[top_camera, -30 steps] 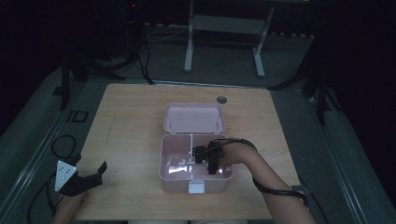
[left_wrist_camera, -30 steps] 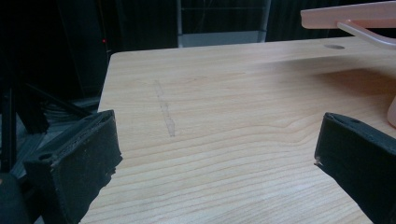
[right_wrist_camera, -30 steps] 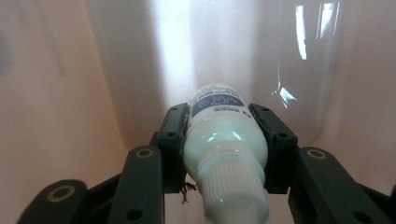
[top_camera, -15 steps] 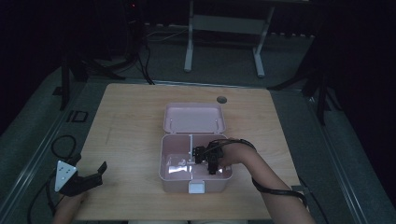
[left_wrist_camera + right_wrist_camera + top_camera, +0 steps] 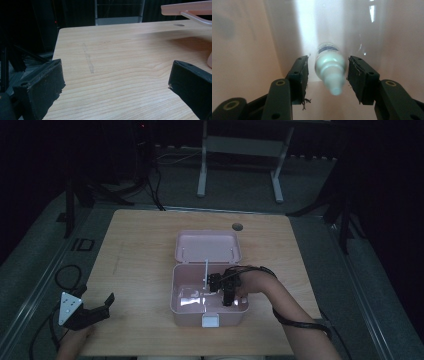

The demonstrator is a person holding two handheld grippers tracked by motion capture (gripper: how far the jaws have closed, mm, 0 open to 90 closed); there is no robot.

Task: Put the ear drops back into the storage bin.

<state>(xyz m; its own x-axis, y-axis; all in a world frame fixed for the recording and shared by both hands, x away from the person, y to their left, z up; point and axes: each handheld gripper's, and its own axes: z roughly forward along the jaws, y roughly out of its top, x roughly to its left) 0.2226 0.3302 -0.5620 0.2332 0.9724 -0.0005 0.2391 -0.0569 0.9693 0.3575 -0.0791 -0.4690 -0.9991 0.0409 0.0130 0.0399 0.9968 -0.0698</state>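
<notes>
A pink box [image 5: 178, 287] stands open on the wooden table [image 5: 135, 250], its lid [image 5: 207, 247] tipped back. My right gripper [image 5: 223, 292] reaches down into the box's right half. In the right gripper view a small white bottle [image 5: 329, 63] lies on the pink floor between the jaws, cap toward the camera. The right gripper [image 5: 328, 72] is open, with a thin gap on each side of the bottle. My left gripper [image 5: 95, 307] rests open at the table's front left corner. The left gripper [image 5: 116, 82] holds nothing, and the lid's edge [image 5: 190, 8] shows at upper right.
A round hole [image 5: 237, 226] sits in the table behind the box. Cables [image 5: 65, 275] lie on the floor at the left. A metal stand [image 5: 240, 145] is beyond the far edge. A faint scuff [image 5: 88, 60] marks the wood.
</notes>
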